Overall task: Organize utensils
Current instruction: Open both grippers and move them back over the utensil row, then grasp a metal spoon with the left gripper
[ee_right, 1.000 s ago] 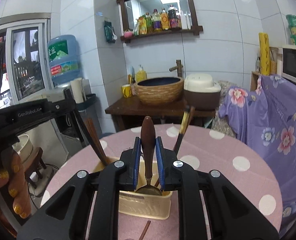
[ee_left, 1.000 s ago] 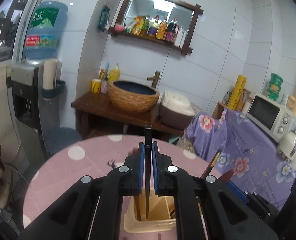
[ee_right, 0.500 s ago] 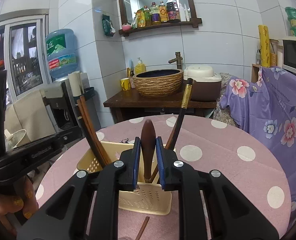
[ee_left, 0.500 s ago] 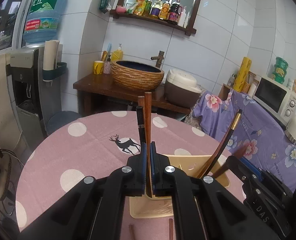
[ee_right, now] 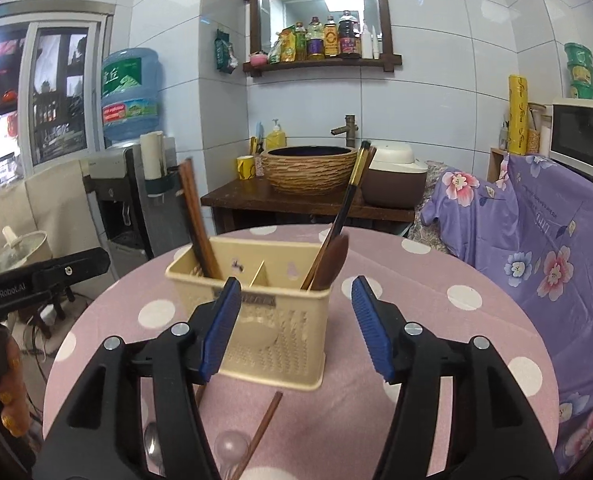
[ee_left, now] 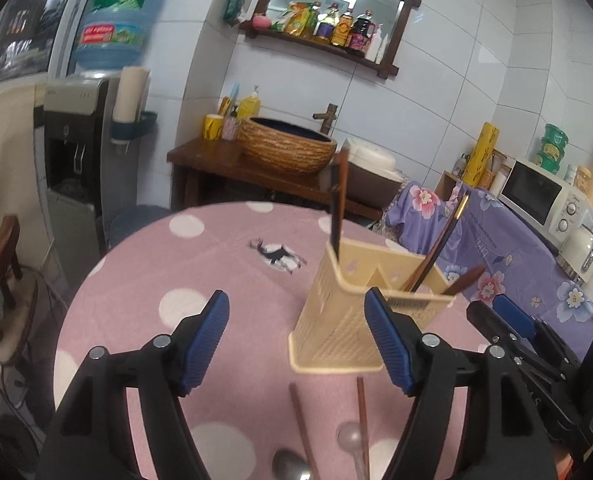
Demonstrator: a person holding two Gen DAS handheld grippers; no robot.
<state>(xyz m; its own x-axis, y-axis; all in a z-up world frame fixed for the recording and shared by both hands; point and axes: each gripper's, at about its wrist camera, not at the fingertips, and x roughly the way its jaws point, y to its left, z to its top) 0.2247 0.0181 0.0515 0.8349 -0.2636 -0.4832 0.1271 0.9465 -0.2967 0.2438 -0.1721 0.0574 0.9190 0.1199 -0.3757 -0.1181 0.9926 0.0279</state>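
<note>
Left wrist view: the left claw (ee_left: 296, 336) gapes wide, empty, over the pink dotted table (ee_left: 216, 264). The cream holder (ee_left: 360, 312) stands at 1 o'clock, with chopsticks (ee_left: 338, 204) upright in it. A loose chopstick (ee_left: 302, 428) lies at 6 o'clock.

Right wrist view: the right claw (ee_right: 296, 326) is also wide, empty, with the holder (ee_right: 272, 320) at 12 o'clock and a wooden spoon (ee_right: 330, 260) in its right compartment.

A: Utensil holder (ee_right: 274, 316): cream plastic, matt, lower walls perforated. Chopsticks (ee_right: 197, 220) in it: dark wood, smooth.

B: Wooden spoon (ee_right: 332, 258): brown, satin sheen. Tablecloth (ee_left: 184, 264): pink cloth, white dots, matt.

A: Loose metal spoon (ee_left: 290, 466) on it: glossy. Gripper pads (ee_right: 370, 330): blue ribbed rubber; arms black matt plastic.
</note>
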